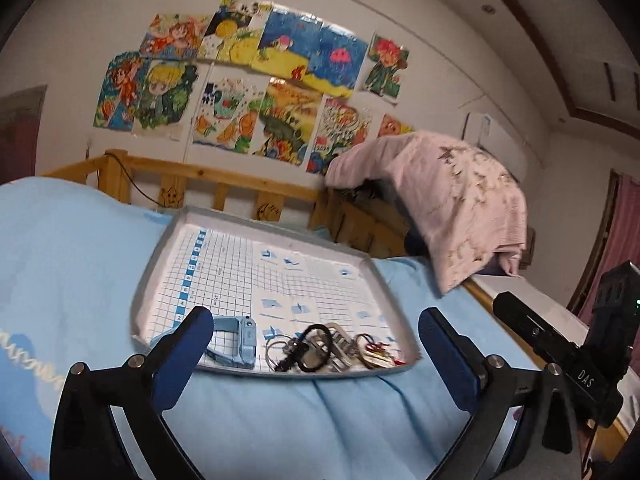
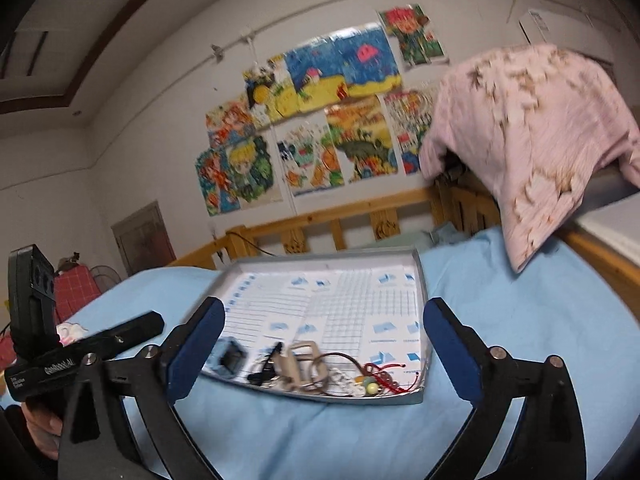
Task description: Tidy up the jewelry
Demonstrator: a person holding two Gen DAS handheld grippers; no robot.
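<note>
Left-wrist footage is filled by a light blue bedsheet (image 1: 280, 420), on which a shallow grey square tray lined with blue-gridded paper (image 1: 152, 264) is set; all the jewelry is gathered along the tray's near edge. A pale blue plastic wristwatch (image 1: 240, 340) is seen at the near left corner; it is judged light and fairly stiff, best taken across its band. Beside it, towards the tray's middle, a tangle of metal rings and a black cord (image 1: 312, 350) is heaped, likely slippery and prone to lift as one clump, so a single loop should be pinched. Nearest the tray's right corner, a red string bracelet with small beads (image 2: 380, 376) is laid, judged soft, limp and easily snagged. The left gripper (image 1: 316, 328) is held wide apart over the tray's near edge, nothing grasped or touched. The right gripper (image 2: 324, 320) is likewise spread fully and empty, short of the tray.
</note>
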